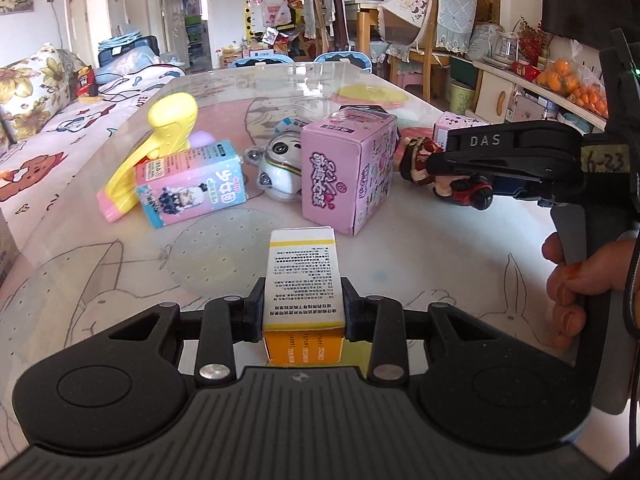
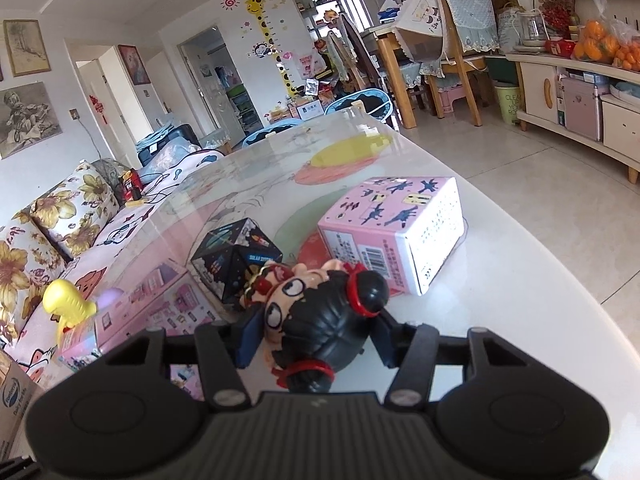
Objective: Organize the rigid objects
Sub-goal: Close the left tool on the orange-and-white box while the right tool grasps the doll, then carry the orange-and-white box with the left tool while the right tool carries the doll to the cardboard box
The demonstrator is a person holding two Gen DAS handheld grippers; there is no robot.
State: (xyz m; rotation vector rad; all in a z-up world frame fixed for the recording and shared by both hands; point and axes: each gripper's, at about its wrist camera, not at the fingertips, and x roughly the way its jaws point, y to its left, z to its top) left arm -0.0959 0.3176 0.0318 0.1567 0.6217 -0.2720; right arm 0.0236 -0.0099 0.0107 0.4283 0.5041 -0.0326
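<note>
Risks first, left side of the table to right. The yellow-and-pink toy [image 1: 148,152] leans on the pastel carton [image 1: 192,188], so nudging either could tip both. Next to them sit the panda toy [image 1: 280,168] and the tall pink box [image 1: 348,172], packed close; I judge a careless sweep would scatter the cluster.

My left gripper [image 1: 305,312] has its fingers clamped on the sides of the white-and-orange box [image 1: 302,280], which rests on the table [image 1: 440,260] just in front of the cluster. The grip sits toward the near end, so I expect the far end may sag or swing on lifting. This gripper points downward, roughly centred.

My right gripper [image 2: 312,336] is closed on the doll figurine's [image 2: 320,320] rounded head; I judge slipping or twisting likely on that curved surface. It also tilts downward, low over the table, the person's hand [image 1: 576,280] on its handle, with the pink printed box [image 2: 392,224] just ahead.
</note>
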